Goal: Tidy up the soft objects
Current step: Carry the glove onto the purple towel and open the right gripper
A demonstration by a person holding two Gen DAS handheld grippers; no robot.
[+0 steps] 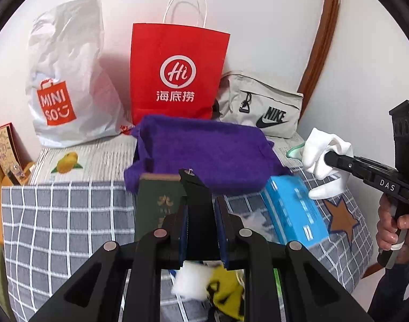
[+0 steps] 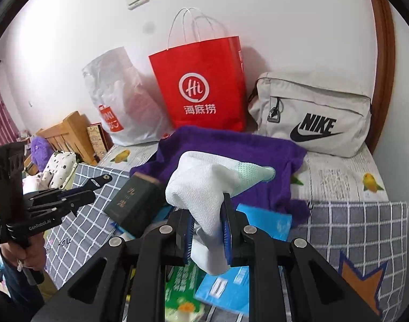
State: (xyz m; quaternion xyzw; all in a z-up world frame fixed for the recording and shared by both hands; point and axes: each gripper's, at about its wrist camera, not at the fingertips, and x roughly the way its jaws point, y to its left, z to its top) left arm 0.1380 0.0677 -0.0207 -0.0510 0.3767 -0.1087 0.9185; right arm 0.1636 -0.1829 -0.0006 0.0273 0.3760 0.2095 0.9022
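My right gripper [image 2: 208,237] is shut on a white sock [image 2: 204,185] with a pale green toe and holds it above the bed; it also shows in the left wrist view [image 1: 323,158]. A purple towel [image 1: 204,150] lies bunched in the middle of the bed, also in the right wrist view [image 2: 258,158]. My left gripper [image 1: 201,214] is open and empty, held over the grey checked blanket [image 1: 70,214]. A white and yellow soft item [image 1: 212,287] lies below it, partly hidden by the gripper.
A red paper bag [image 1: 177,75], a white Miniso bag [image 1: 67,80] and a grey Nike bag [image 1: 260,104] stand against the wall. A dark green book [image 1: 156,204] and a blue box [image 1: 295,209] lie by the towel. A green packet [image 2: 183,289] lies under my right gripper.
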